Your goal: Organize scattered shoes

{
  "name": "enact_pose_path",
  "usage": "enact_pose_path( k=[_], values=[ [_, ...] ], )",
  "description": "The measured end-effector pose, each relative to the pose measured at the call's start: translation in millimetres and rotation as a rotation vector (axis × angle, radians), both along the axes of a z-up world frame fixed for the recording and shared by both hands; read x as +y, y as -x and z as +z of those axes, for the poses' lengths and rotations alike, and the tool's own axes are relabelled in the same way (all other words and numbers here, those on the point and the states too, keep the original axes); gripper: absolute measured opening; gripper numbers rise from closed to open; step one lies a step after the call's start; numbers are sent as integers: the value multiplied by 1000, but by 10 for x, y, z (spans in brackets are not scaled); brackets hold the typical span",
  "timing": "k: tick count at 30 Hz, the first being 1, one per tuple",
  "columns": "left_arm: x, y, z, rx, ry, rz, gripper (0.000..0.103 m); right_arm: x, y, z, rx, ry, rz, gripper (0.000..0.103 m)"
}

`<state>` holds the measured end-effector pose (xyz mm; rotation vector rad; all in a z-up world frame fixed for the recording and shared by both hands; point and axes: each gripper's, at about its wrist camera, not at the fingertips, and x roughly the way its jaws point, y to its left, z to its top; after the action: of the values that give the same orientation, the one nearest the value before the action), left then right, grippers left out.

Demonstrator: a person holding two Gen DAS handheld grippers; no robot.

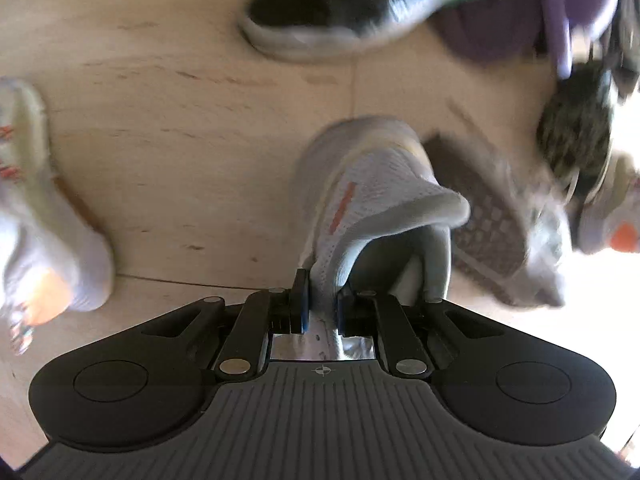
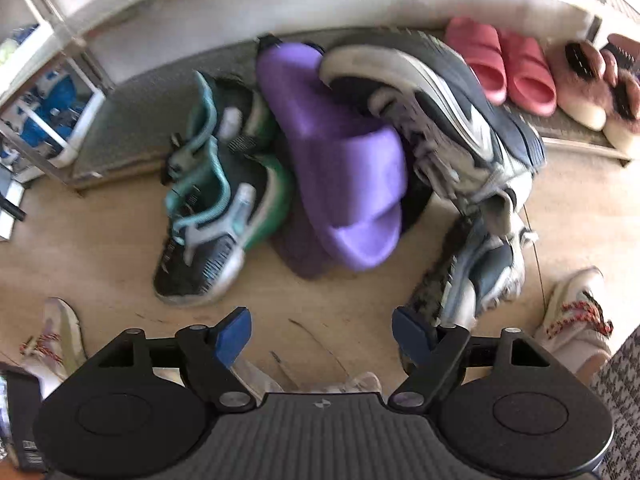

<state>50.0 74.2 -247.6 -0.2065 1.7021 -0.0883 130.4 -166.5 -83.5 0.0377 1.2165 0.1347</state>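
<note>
My left gripper (image 1: 320,296) is shut on the collar of a white knit sneaker (image 1: 360,184) with an orange stripe, which hangs toe-down over the wooden floor (image 1: 180,140). My right gripper (image 2: 322,332) is open, nothing between its blue pads, above bare floor in front of a pile of shoes. The pile holds a purple slide (image 2: 340,152), a black and teal sneaker (image 2: 216,208), a navy and white sneaker (image 2: 452,108) tipped on its side, and a blue-grey sneaker (image 2: 484,268) just beyond the right fingertip.
Pink slides (image 2: 504,64) and fluffy pink slippers (image 2: 592,84) stand in a row on a low grey rack tray (image 2: 132,112) by the wall. A person's white sneakers with red laces (image 2: 576,320) flank the right gripper. A black sneaker (image 1: 320,12) and an upturned sole (image 1: 492,216) lie near the held shoe.
</note>
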Motion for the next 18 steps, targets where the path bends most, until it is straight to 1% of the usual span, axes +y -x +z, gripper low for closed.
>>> enact_pose_path(
  k=[2,3,4,6,7,9,10,11,12,13,14,15,16,17,18],
  values=[
    [-89,88,-86,34,43,-50,13,-42,14,-53,13,13,-6,81],
    [-181,116,-118,31,49,-111,14,-64,25,-80,21,20,-10,82],
    [-236,125,-130,29,47,-143,14,-86,35,-106,29,28,-14,84],
    [-304,86,-150,22,30,-172,15,-125,64,-153,46,38,-20,84],
    [-311,78,-151,18,37,-177,21,-143,80,-174,55,41,-23,85],
    [-393,77,-133,13,69,-233,36,-191,157,-220,72,53,-20,85],
    [-445,84,-111,7,58,-267,38,-209,182,-231,75,60,-17,86],
    [-499,93,-84,-1,34,-301,45,-227,199,-237,79,66,-16,87],
    [-510,96,-20,-16,1,-327,56,-247,223,-242,86,73,-15,87],
    [-500,94,62,-36,-36,-349,69,-263,231,-238,91,76,-17,88],
    [-490,93,144,-56,-72,-371,76,-277,233,-235,98,77,-19,89],
    [-480,92,226,-75,-109,-392,80,-284,222,-233,108,78,-23,90],
    [-441,89,304,-92,-127,-389,80,-291,210,-230,118,79,-26,93],
    [-387,85,380,-108,-136,-374,79,-294,195,-235,128,76,-27,94],
    [-312,77,487,-136,-129,-339,75,-287,171,-256,140,65,-24,94]
  ],
)
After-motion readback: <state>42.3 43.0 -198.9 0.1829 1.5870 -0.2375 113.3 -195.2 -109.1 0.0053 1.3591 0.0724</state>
